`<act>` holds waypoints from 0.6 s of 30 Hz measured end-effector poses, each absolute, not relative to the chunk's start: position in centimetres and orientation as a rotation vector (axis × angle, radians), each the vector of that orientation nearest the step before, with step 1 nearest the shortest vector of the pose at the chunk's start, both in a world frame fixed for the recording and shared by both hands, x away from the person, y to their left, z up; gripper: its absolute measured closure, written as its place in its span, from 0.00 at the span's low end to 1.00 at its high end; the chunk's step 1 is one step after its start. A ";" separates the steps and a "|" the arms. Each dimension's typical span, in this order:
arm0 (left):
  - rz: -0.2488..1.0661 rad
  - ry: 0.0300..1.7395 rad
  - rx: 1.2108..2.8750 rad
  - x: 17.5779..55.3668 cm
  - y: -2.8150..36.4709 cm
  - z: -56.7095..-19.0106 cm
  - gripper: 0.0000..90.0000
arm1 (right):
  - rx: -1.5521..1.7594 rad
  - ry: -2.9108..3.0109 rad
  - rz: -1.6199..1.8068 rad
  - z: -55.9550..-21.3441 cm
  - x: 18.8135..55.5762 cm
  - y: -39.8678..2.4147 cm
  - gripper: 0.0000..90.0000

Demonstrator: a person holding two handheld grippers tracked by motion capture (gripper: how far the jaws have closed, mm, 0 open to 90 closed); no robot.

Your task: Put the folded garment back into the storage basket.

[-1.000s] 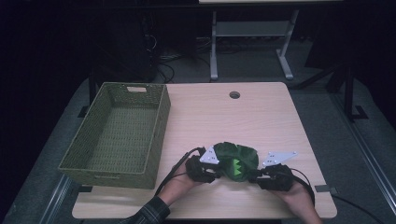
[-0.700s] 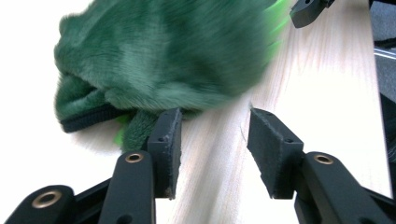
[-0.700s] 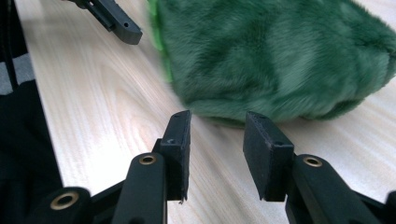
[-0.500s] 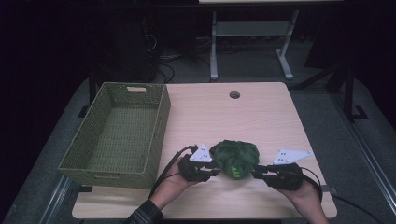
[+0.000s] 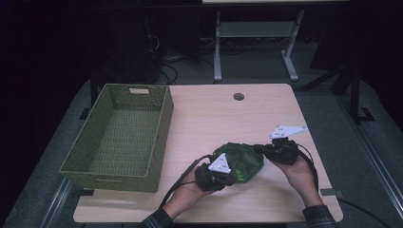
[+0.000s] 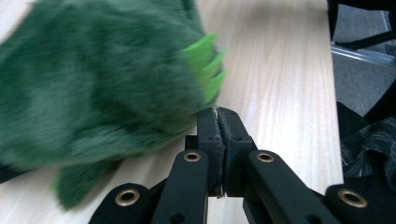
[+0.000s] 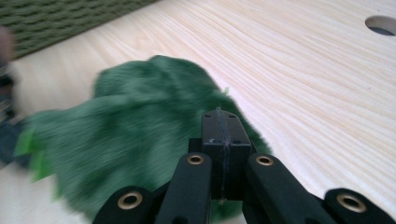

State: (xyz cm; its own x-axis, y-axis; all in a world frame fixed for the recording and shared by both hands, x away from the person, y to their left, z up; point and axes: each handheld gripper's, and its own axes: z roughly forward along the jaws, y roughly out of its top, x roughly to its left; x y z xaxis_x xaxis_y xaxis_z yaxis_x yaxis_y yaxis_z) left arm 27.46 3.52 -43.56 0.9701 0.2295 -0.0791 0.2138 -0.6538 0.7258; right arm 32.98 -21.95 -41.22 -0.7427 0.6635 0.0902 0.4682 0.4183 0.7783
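Green plush toy (image 5: 241, 160) sits on the table (image 5: 209, 114) right of the basket (image 5: 121, 135), soft, light and floppy. The left gripper (image 6: 218, 112) and right gripper (image 7: 219, 114) have just closed, each pinching its fur at opposite edges; a deeper bite into bunched fabric looks safer.

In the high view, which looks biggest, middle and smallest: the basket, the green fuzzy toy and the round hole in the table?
1. Basket, by far the largest.
2. Green fuzzy toy, middle.
3. Round hole, smallest; it lies farther from the camera, but the gap is too big for that to matter.
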 end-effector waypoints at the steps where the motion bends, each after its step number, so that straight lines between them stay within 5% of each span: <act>1: 0.024 0.301 2.303 27.3 3.3 -43.6 0.98 | 1.003 2.443 1.232 -41.4 33.4 -21.8 1.00; 18: 0.025 0.317 2.312 28.5 1.9 -44.9 0.98 | 1.116 2.493 1.169 -43.9 39.7 -20.1 1.00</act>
State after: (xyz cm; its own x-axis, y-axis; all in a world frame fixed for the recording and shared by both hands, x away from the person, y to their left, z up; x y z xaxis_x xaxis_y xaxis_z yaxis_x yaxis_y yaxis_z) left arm 28.46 1.91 -44.91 0.9687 0.2350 -0.0800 0.2195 -0.6603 0.7182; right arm 39.66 -20.11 -43.92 -0.7054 0.6925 0.1509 0.5590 0.4126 0.7192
